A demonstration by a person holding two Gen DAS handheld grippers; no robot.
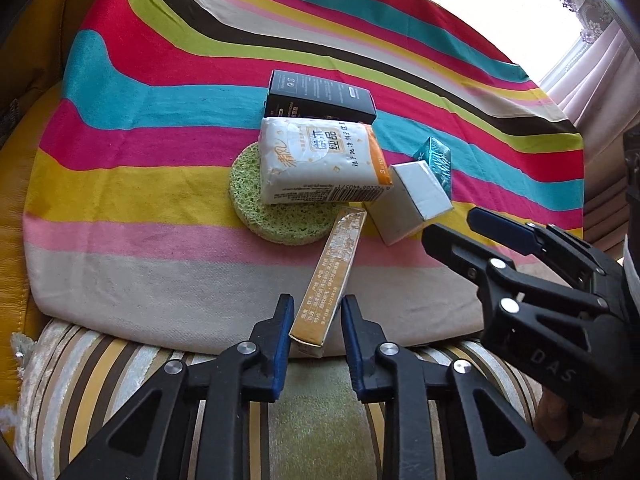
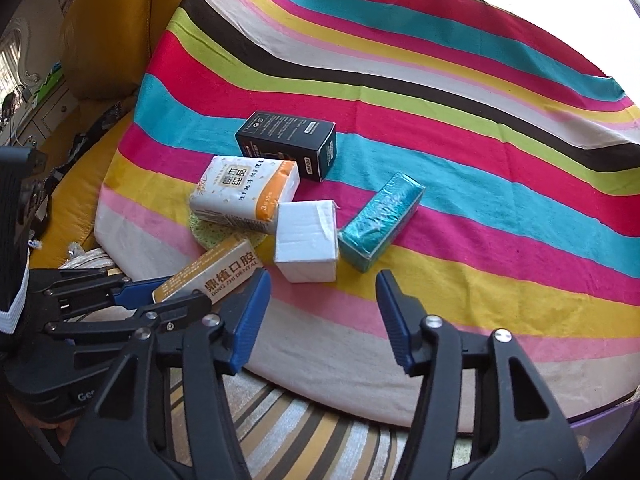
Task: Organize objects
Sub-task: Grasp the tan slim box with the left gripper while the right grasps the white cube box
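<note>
While the left hand-held gripper (image 1: pixel 316 320) clamps the near end of the long orange-and-white cardboard toothpaste box (image 1: pixel 330 272), the box's far end rests against the round green sponge (image 1: pixel 256 204), which serves as landmark on the striped cloth (image 1: pixel 160 160). On top of the sponge lies the soft white-and-orange tissue pack (image 1: pixel 316 160); behind that stands the black carton (image 1: pixel 320 98). Just right of the sponge sits the plain white box (image 1: pixel 412 200), and beyond it the teal foil-wrapped packet (image 1: pixel 436 160).

I judge the toothpaste box light, stiff and thin-walled, so a grip across its narrow sides near one end suits, though hard pressure could dent it.

Only the right wrist view shows the printed lettering on the box and the right hand-held gripper (image 2: pixel 324 312) with fingers wide apart and empty, near the white box. The left view alone shows the blue pads (image 1: pixel 284 332) pressing the box's sides.
</note>
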